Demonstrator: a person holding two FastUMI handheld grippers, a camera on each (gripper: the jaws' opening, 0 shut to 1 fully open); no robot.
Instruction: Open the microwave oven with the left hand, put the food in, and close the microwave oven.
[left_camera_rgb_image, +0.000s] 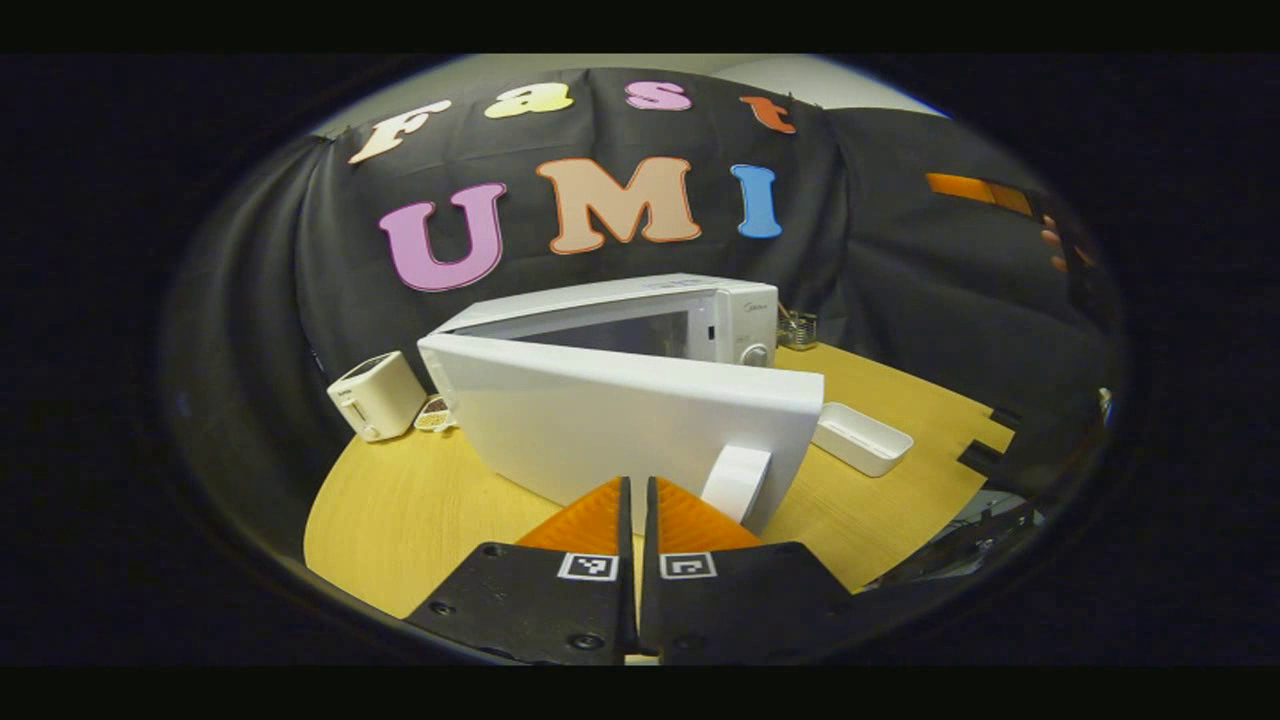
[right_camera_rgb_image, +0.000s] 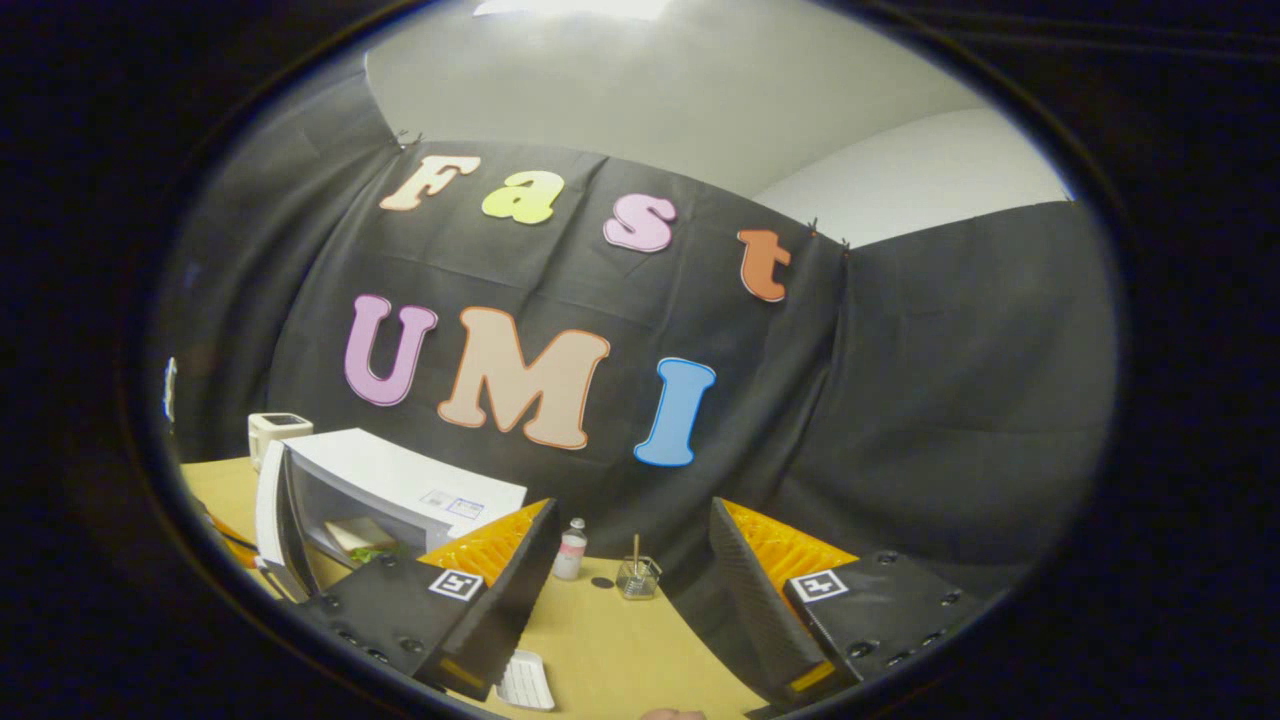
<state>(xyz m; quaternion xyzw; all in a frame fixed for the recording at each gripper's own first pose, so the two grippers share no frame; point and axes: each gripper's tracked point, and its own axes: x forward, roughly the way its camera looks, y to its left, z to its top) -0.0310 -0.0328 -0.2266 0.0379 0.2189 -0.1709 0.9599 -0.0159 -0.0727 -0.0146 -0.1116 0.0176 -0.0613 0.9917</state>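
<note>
The white microwave (left_camera_rgb_image: 742, 318) stands on the round wooden table (left_camera_rgb_image: 400, 510) with its door (left_camera_rgb_image: 620, 420) swung partly open toward me. The door's handle (left_camera_rgb_image: 737, 480) is at its near right edge. My left gripper (left_camera_rgb_image: 637, 490) is shut with nothing between its fingers, its tips right at the door's outer face, left of the handle. In the right gripper view the microwave (right_camera_rgb_image: 400, 480) sits at the left with its door ajar, and the food (right_camera_rgb_image: 362, 538), a pale slab with some green, lies inside. My right gripper (right_camera_rgb_image: 632, 520) is open, empty and raised to the right of the oven.
A small white toaster (left_camera_rgb_image: 377, 396) stands left of the microwave. A white rectangular tray (left_camera_rgb_image: 862, 438) lies on the table at the right. A small bottle (right_camera_rgb_image: 571, 548) and a glass holder (right_camera_rgb_image: 637, 577) stand near the back wall. A person's hand (left_camera_rgb_image: 1050, 240) shows at the far right.
</note>
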